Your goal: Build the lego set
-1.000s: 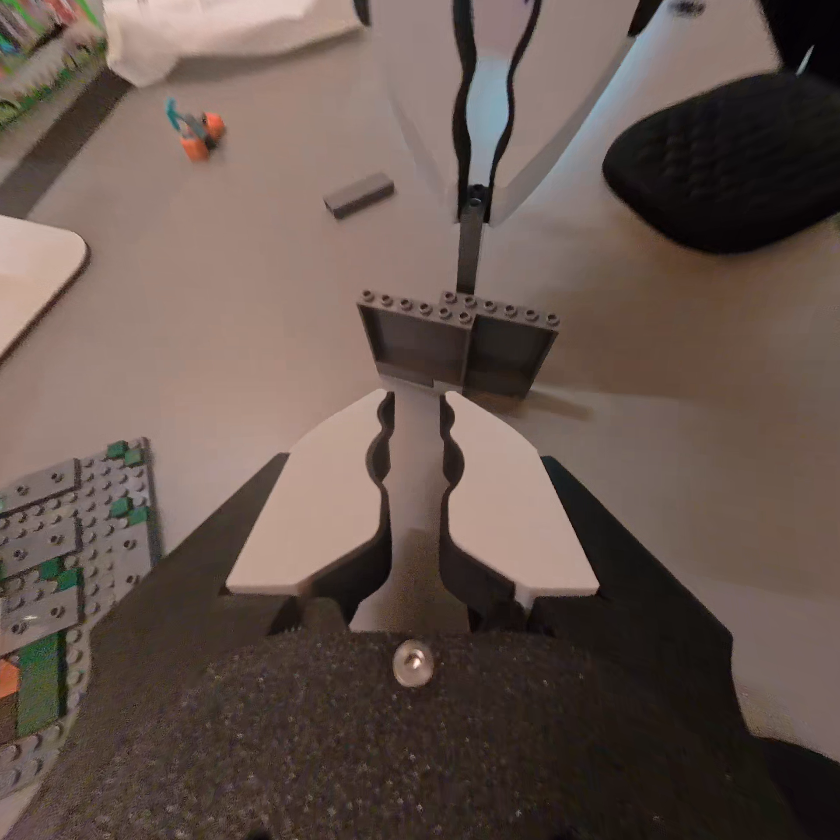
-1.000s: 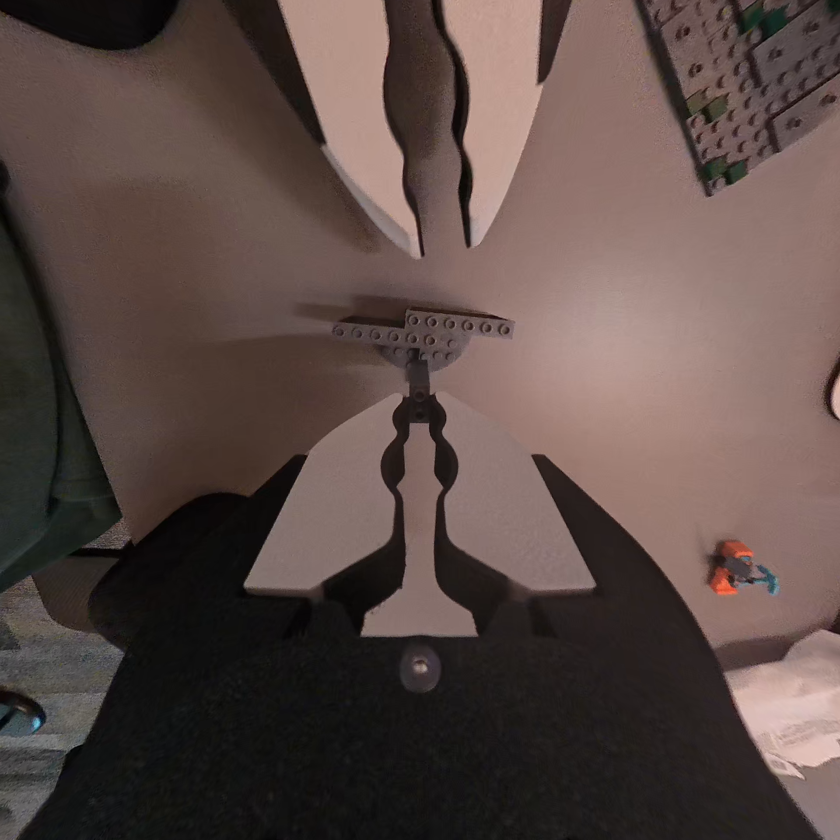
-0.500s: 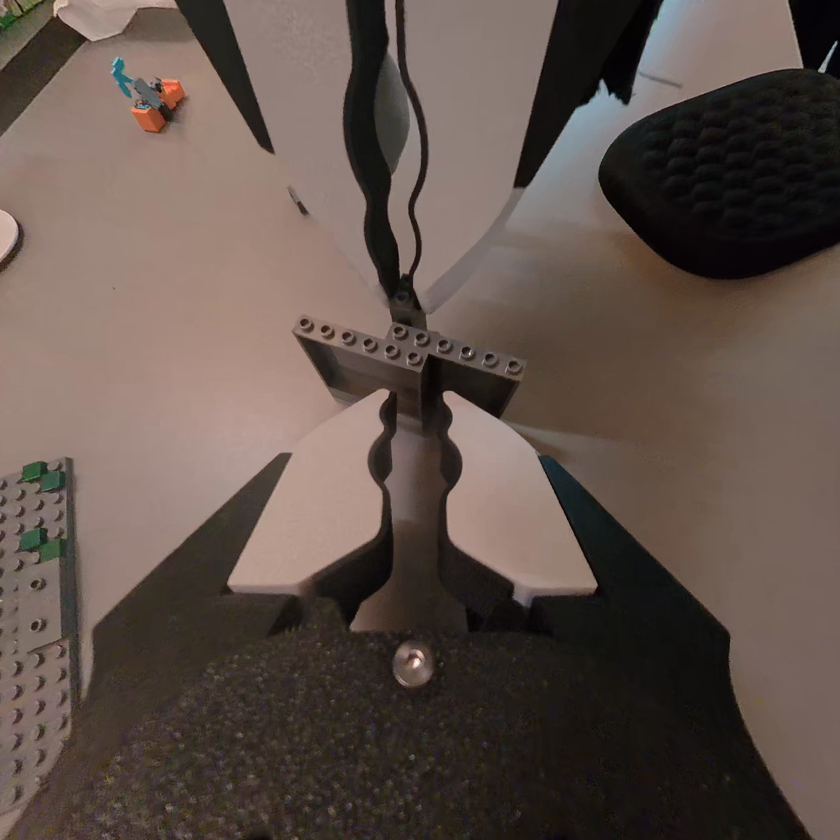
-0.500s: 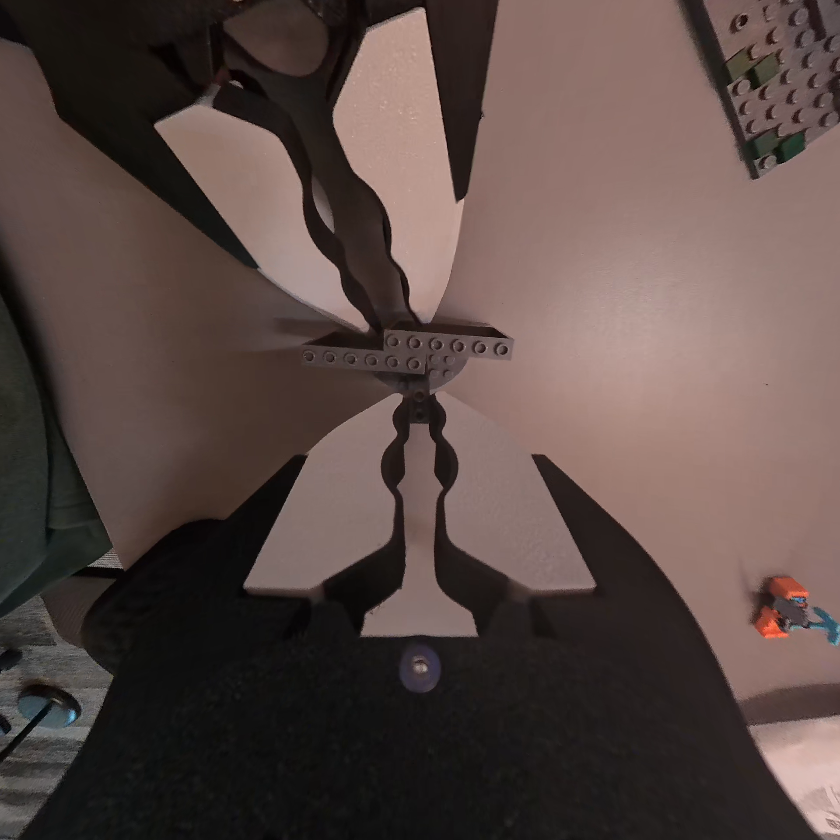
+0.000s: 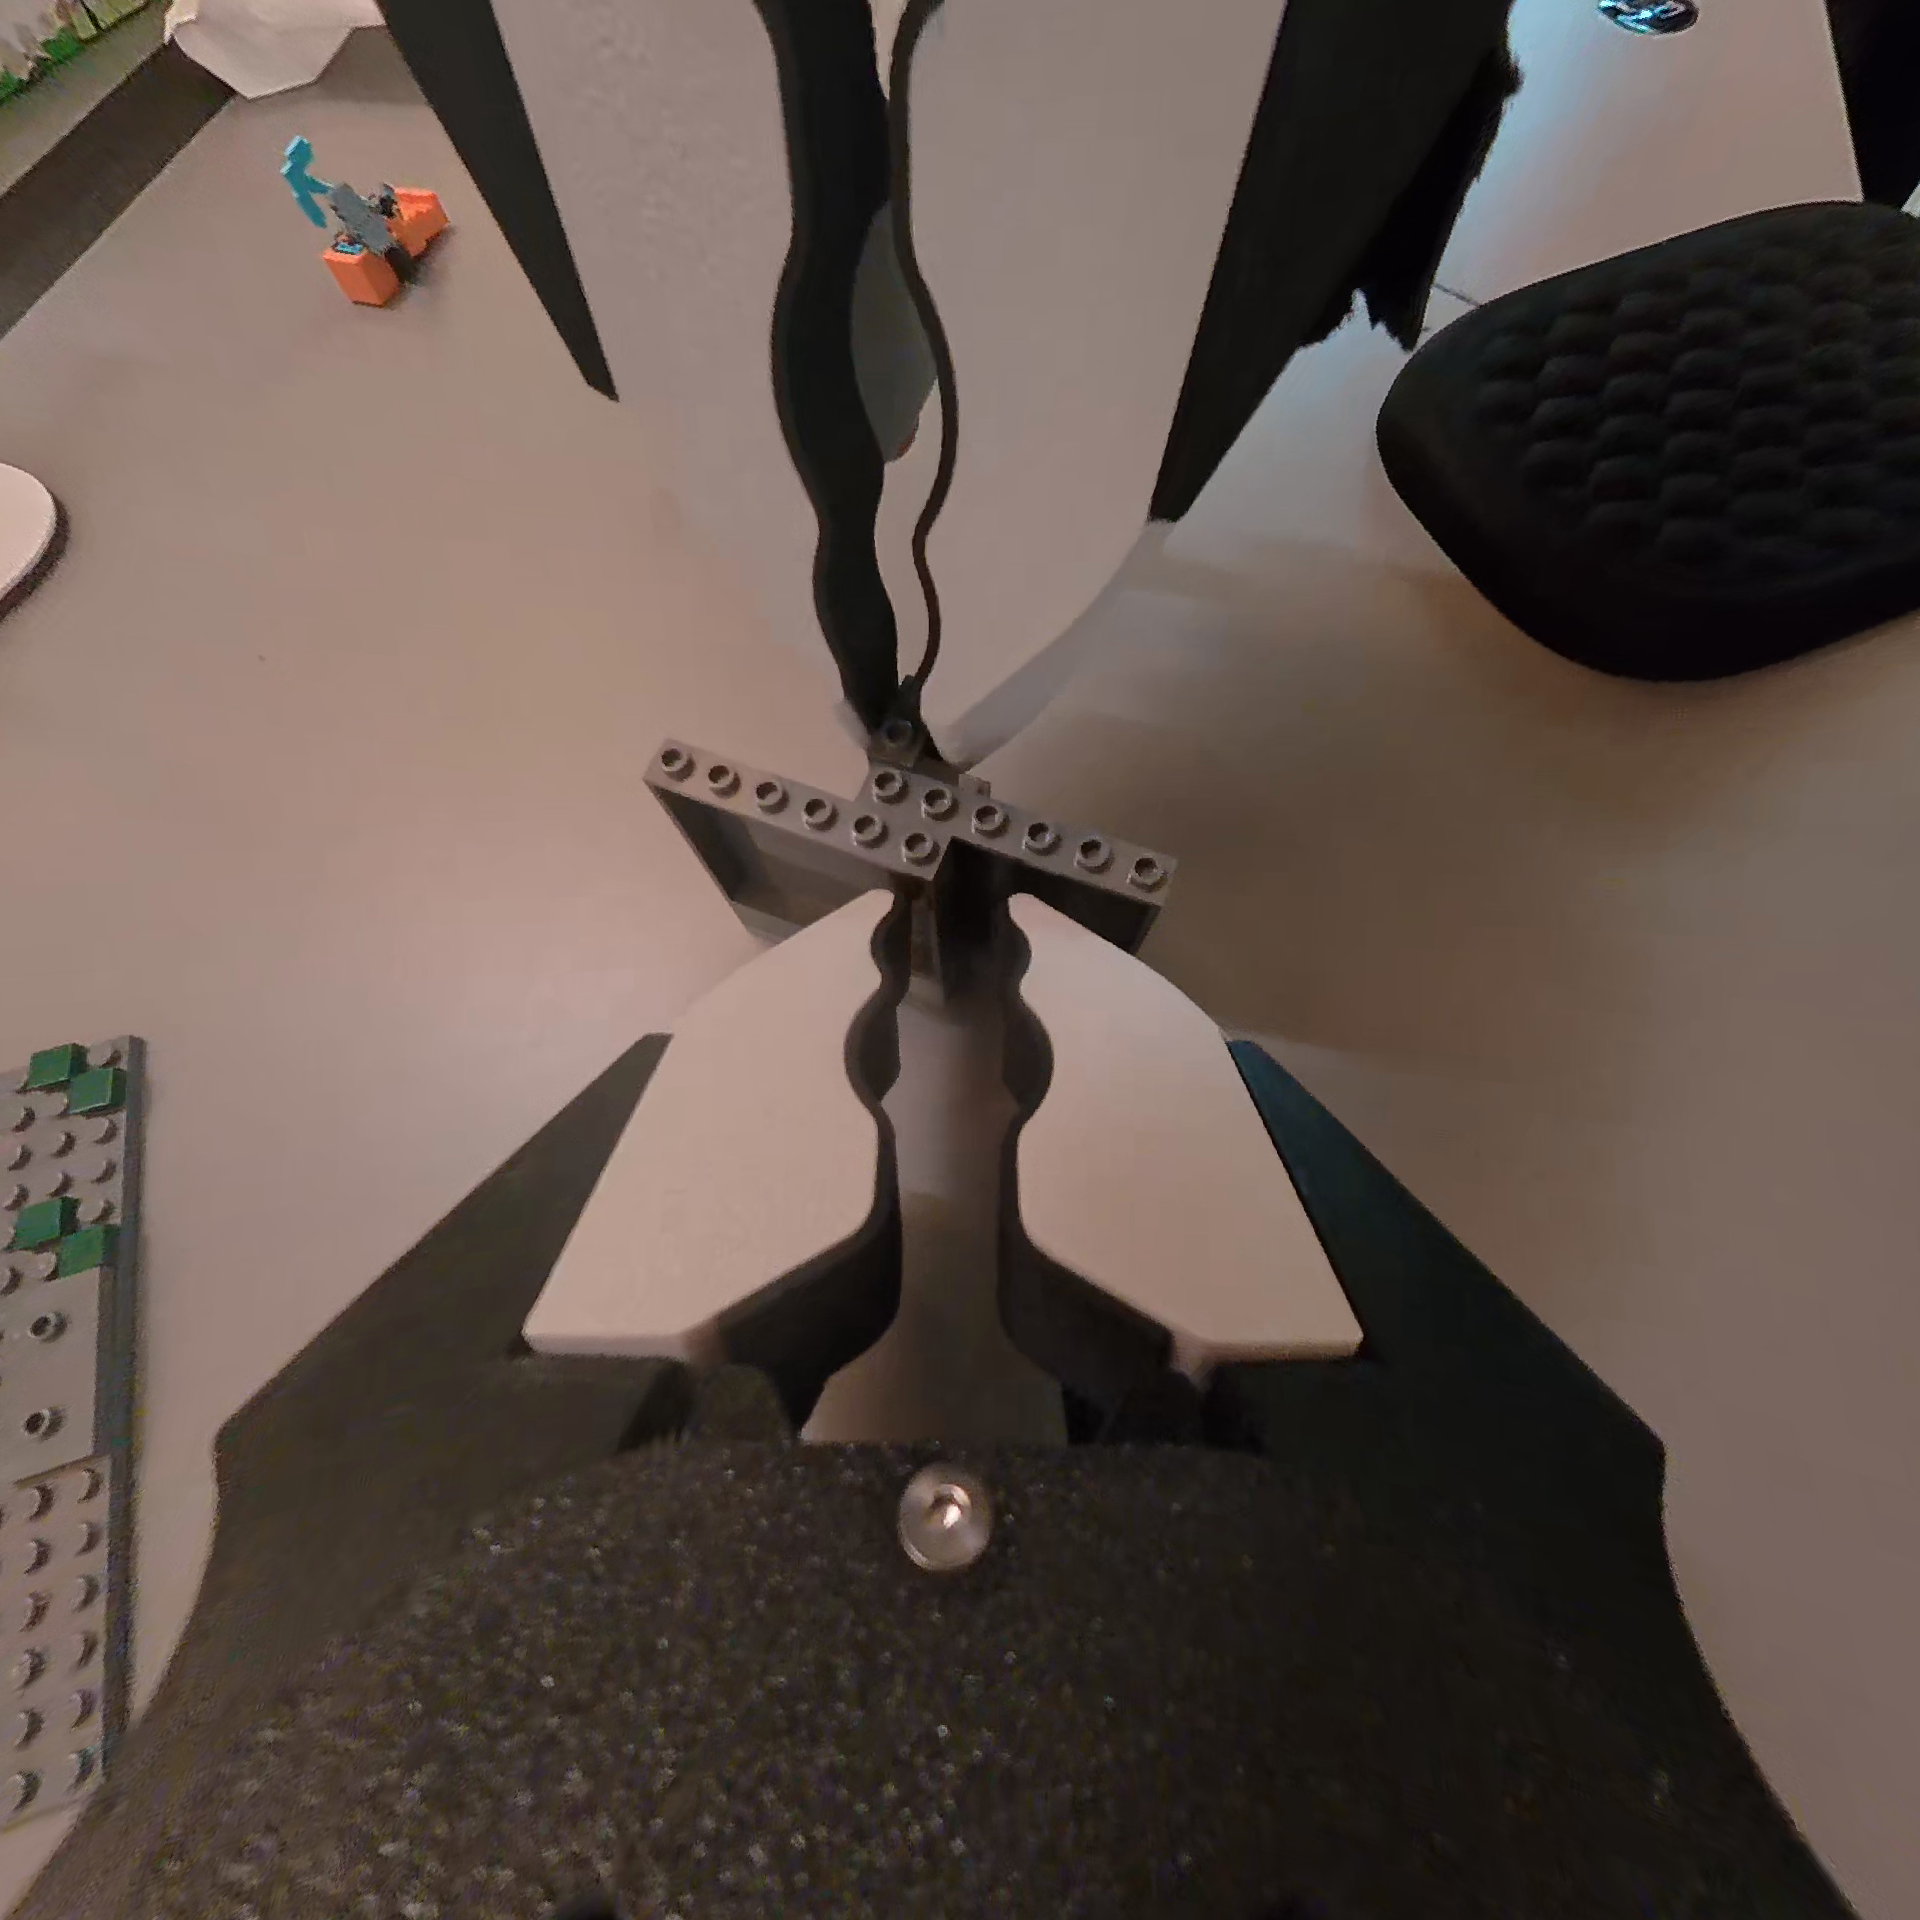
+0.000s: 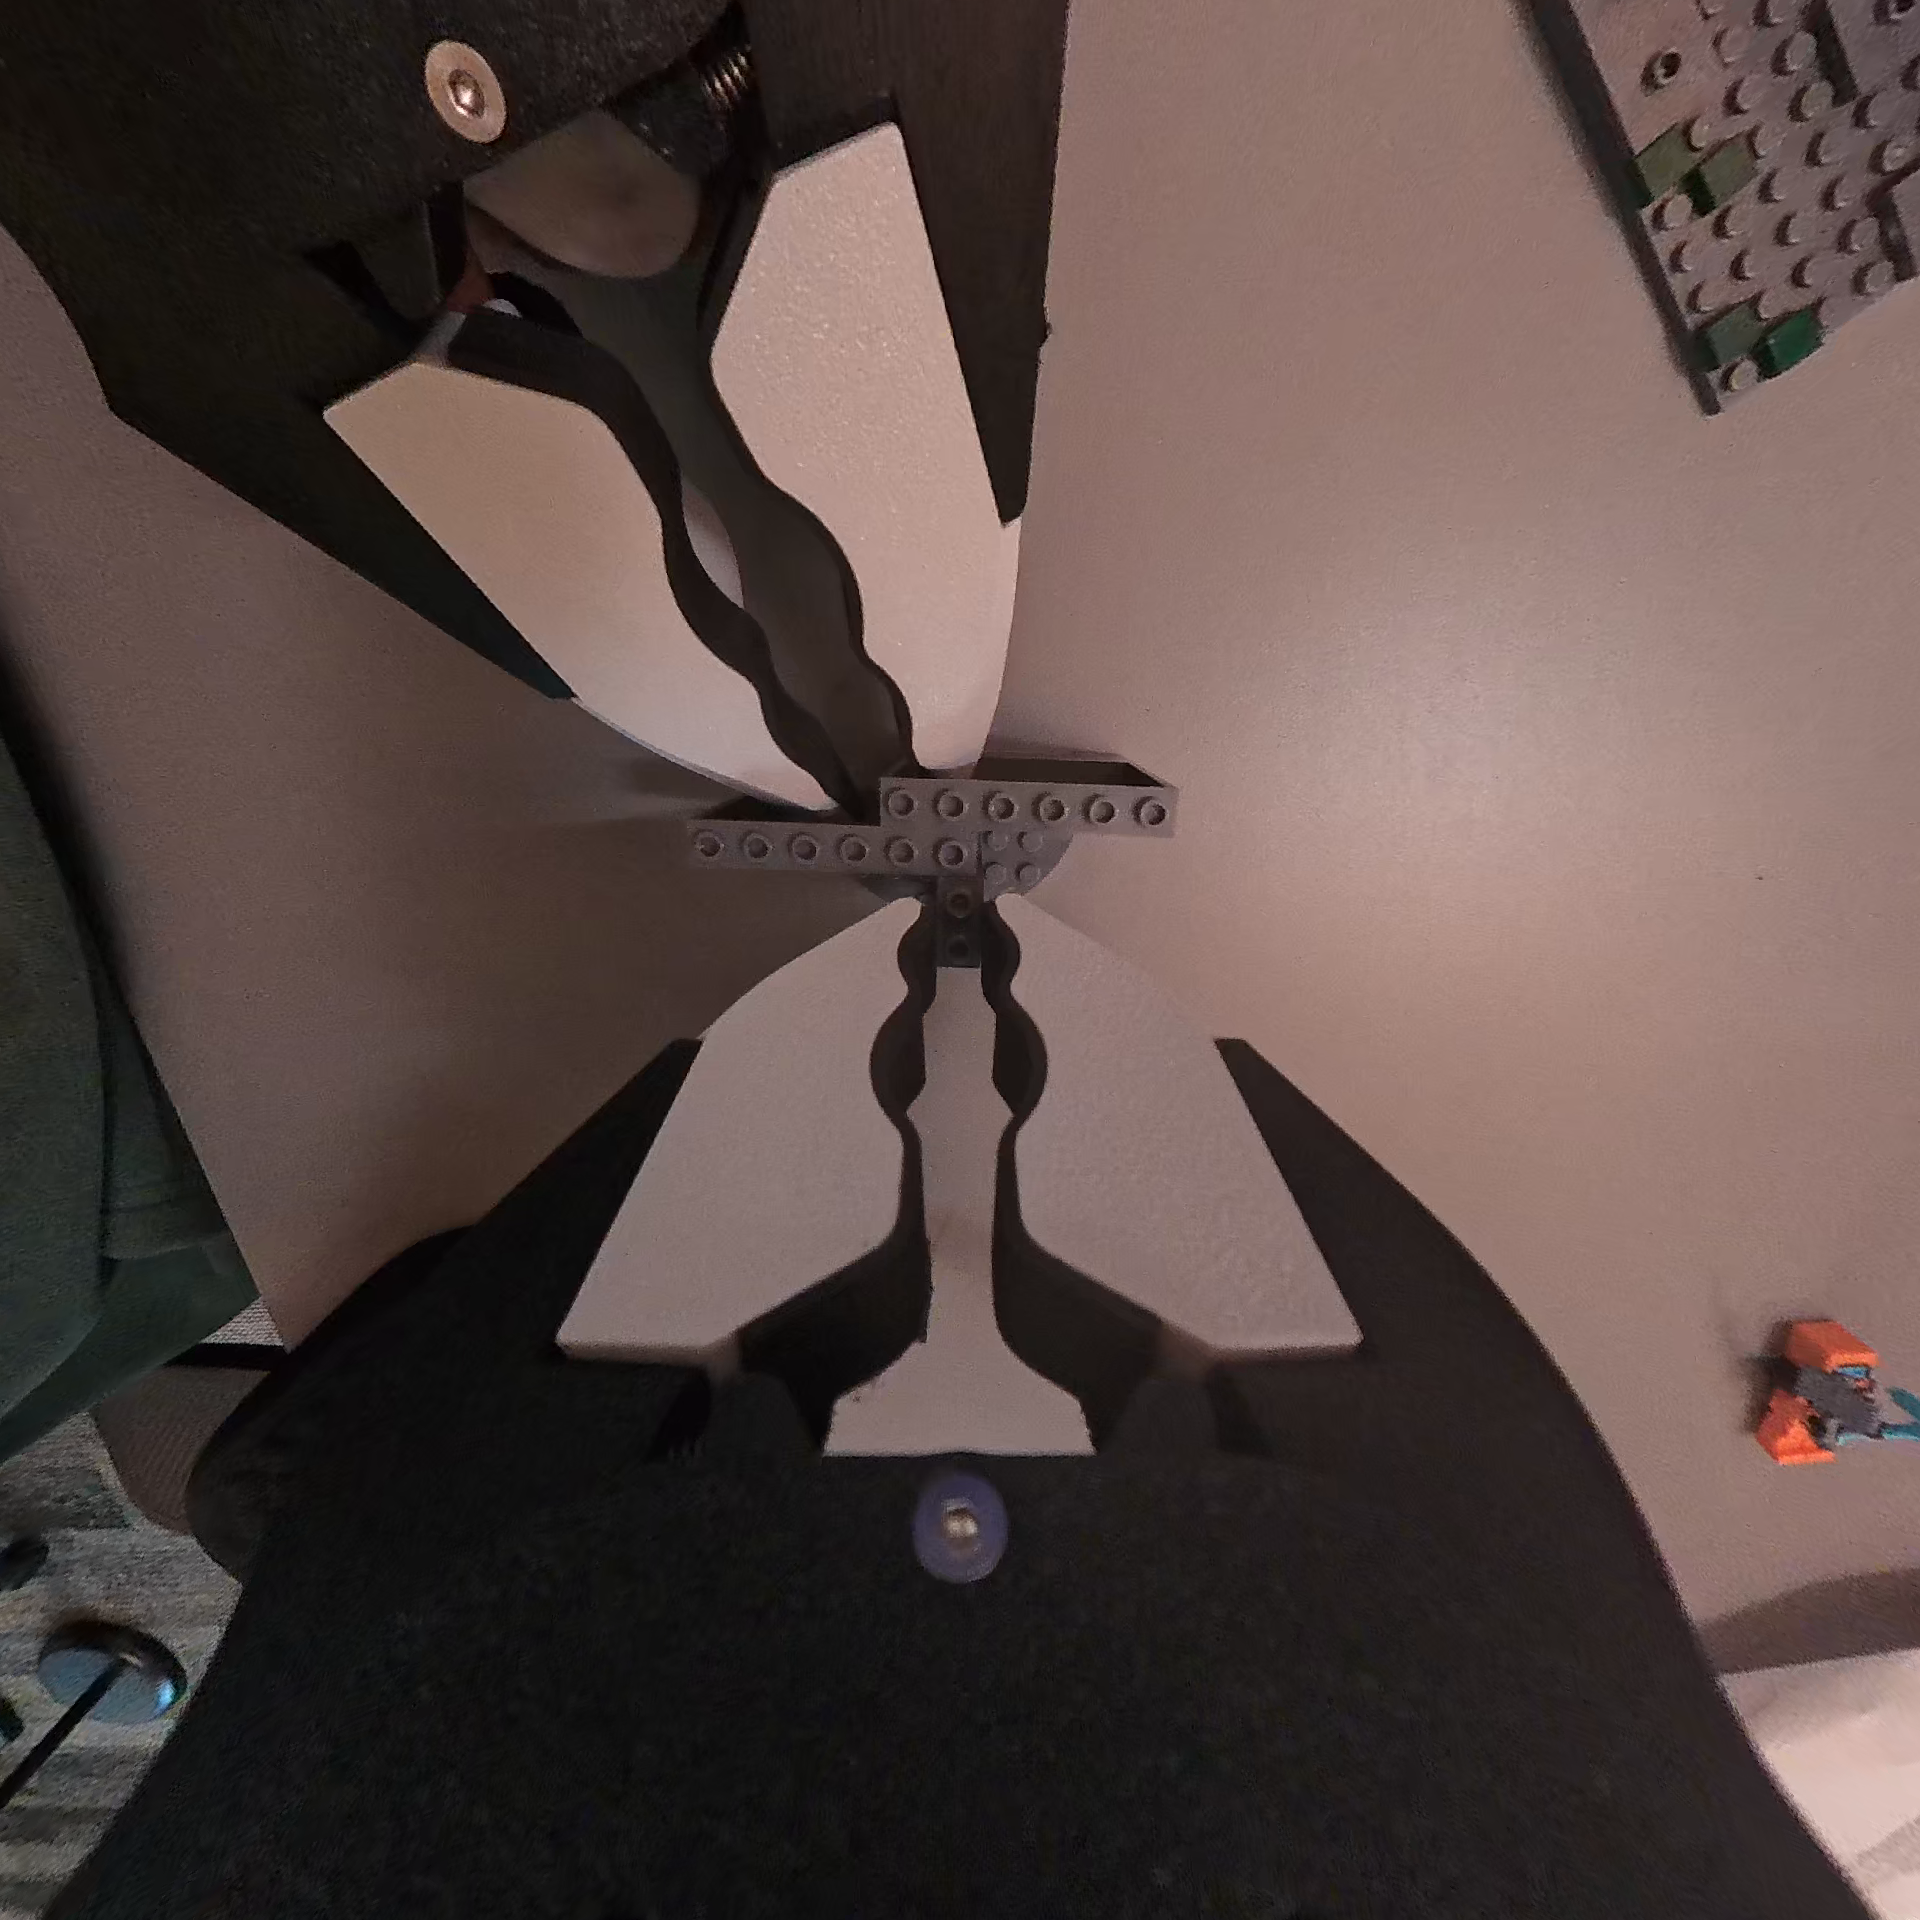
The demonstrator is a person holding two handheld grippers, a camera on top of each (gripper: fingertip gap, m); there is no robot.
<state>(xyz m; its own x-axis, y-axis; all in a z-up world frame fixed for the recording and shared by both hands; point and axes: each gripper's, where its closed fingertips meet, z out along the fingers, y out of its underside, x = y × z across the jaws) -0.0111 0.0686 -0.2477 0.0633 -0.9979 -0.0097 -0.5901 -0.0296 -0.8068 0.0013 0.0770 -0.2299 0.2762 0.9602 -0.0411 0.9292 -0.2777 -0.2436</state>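
Observation:
A grey lego assembly (image 5: 821, 810) of two offset studded panel pieces hangs just above the table. A thin dark grey bar (image 6: 958, 930) sticks out of it. My right gripper (image 6: 958, 935) is shut on that bar; it enters the left wrist view from the top (image 5: 902, 717). My left gripper (image 5: 953, 914) faces it from the opposite side. Its fingers are narrowly apart and stand on either side of the assembly's middle wall. It shows in the right wrist view at the upper left (image 6: 868, 795).
A grey baseplate (image 5: 62, 1455) with green pieces lies at the left, also at the right wrist view's top right (image 6: 1787, 187). A small orange and teal build (image 5: 379, 244) stands far left. A black cushion (image 5: 1662, 436) lies at the right. White paper (image 6: 1849, 1766) lies nearby. Only a small space, under 4 cm, lies between the two pairs of fingers. Between my left fingertips and the grey baseplate (image 5: 62, 1455) there is roughly 15 cm.
My left gripper has moved forward until its fingers straddle the assembly's middle wall, its gap unchanged. The two grippers have come closer together. The right gripper still holds the bar.

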